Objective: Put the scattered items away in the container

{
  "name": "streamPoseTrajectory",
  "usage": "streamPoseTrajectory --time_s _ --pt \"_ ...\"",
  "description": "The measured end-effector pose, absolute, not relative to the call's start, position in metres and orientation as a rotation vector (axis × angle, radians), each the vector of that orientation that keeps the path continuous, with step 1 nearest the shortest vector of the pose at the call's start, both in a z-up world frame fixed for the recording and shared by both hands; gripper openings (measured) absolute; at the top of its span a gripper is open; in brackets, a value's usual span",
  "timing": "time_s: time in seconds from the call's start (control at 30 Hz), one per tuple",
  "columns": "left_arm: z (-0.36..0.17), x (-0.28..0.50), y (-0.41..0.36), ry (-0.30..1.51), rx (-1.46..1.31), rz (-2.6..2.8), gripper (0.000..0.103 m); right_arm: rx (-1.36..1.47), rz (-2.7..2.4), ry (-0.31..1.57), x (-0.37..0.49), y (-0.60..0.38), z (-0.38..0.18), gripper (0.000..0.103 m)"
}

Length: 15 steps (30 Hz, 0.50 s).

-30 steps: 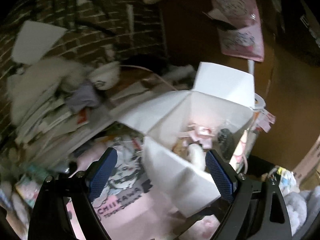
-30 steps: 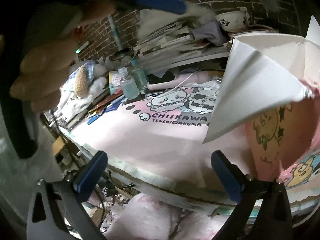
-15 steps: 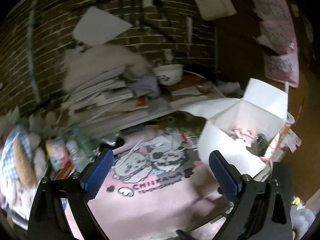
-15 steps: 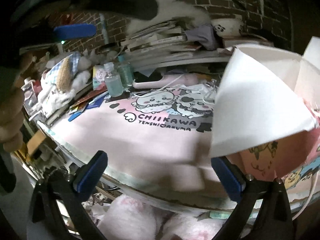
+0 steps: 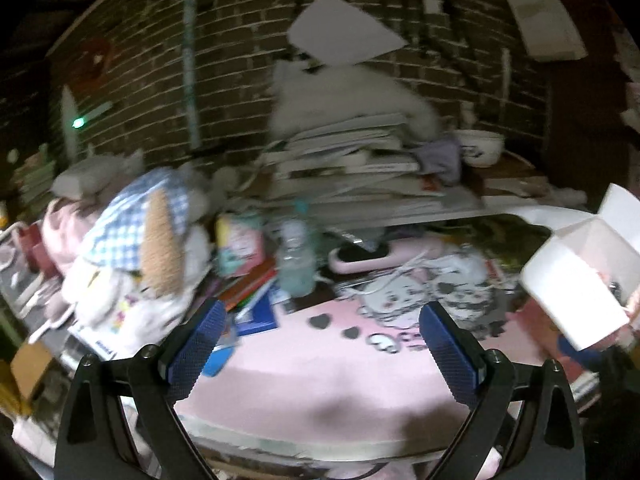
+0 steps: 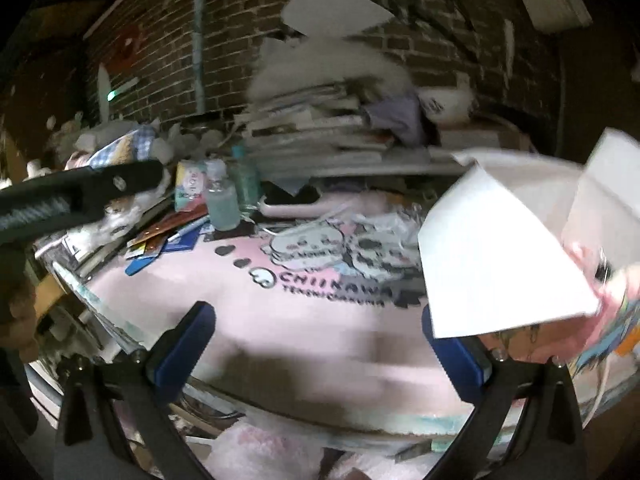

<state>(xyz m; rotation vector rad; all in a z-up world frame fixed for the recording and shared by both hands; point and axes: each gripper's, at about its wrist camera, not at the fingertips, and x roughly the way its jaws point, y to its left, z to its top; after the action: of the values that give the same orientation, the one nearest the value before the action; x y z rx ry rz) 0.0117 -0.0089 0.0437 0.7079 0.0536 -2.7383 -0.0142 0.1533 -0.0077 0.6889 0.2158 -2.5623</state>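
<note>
Left wrist view. Left gripper (image 5: 318, 344) has swung away from the white box (image 5: 576, 276): a second ago the box filled the middle of the frame with its contents between the jaws; now it sits at the right edge, flaps up, partly cut off. Jaws released, wide apart, nothing between them. They now face the clutter at centre left: clear bottle (image 5: 296, 264), small pastel carton (image 5: 240, 244), coloured booklets (image 5: 252, 292) lower centre, checked plush heap (image 5: 140, 232) at left. My reading: one drop-off is done and the gripper is turning to find the next scattered item. Pink mat (image 5: 320, 364) on the tabletop is bare in the foreground.

Hard to make out: strong motion blur everywhere. Box contents are a pink smear at the far right. Book stack (image 5: 352, 168) at upper centre is unreadable.

Right wrist view. Right gripper (image 6: 318, 344) has barely shifted in the past second; jaws released and empty, low over the near tabletop edge. White box (image 6: 504, 256) stands at right, a near flap covering its interior. The left gripper's black arm has dropped from the top of the frame to the left edge, just above the clear bottle (image 6: 222, 204).

Hidden: what lies inside the box; the person's hand at lower left is only a dark blur.
</note>
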Motion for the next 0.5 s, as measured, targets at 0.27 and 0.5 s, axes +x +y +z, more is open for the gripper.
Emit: streamPoseTrajectory --time_s 0.27,0.5 --pt "0.045 0.016 -0.015 0.029 0.698 -2.655 0.097 0.72 -2.524 0.392 -0.003 0.134 0.021 0.103" --pt "0.05 0.017 -0.022 0.068 0.679 -2.622 0.097 0.714 -2.271 0.189 0.009 0.143 0.05 0.103"
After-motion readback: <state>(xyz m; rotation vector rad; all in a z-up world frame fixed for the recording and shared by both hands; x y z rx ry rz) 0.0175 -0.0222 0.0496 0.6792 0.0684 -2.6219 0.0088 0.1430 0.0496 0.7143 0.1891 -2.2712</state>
